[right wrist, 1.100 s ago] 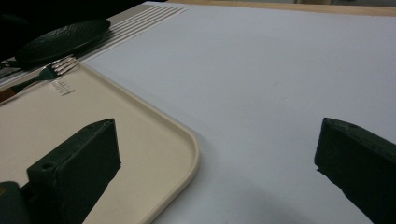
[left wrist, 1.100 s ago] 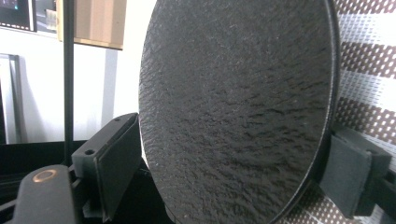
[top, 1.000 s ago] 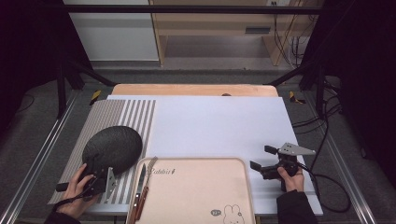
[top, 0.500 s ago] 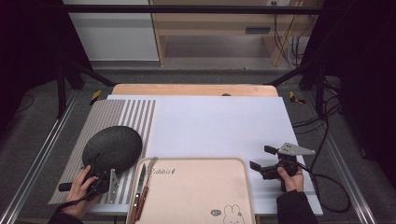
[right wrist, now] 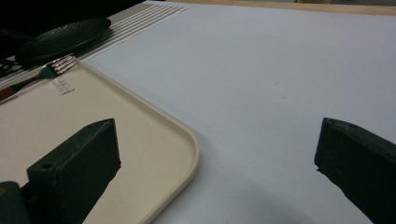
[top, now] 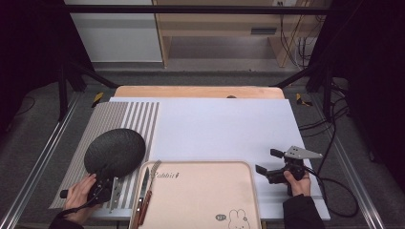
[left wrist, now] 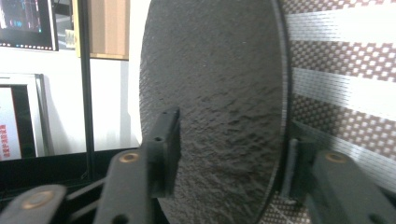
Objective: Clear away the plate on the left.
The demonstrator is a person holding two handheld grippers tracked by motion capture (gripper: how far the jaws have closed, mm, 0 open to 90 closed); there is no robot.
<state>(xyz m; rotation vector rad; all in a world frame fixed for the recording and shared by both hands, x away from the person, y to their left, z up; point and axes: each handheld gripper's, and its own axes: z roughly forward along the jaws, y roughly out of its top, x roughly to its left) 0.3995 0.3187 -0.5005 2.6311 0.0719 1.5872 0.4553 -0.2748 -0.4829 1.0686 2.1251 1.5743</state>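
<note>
High view: the left claw (top: 102, 183) sits at the near-left of the table (top: 219, 124), engaged on the near rim of the black textured plate (top: 114, 151), which lies on the striped placemat (top: 122, 119) just left of the beige tray (top: 200, 200). A knife (top: 143, 188) and a fork (top: 152, 183) lie along the tray's left edge, placed ready for a setting. The right claw (top: 267, 162) hovers off the tray's right corner, parked clear of the work. Left gripper view: the plate (left wrist: 215, 102) stands between the two jaws; these have just been closing, and both pads appear to bear on the rim, one on each face, so the claw reads as clamped on the plate, a hold suited to lifting it by the edge. Right gripper view: the jaws stand wide apart with nothing between them, above the tray corner (right wrist: 187, 140) and the white table cover (right wrist: 280, 70). The room beyond is dark, with wooden furniture and cables on the floor.
</note>
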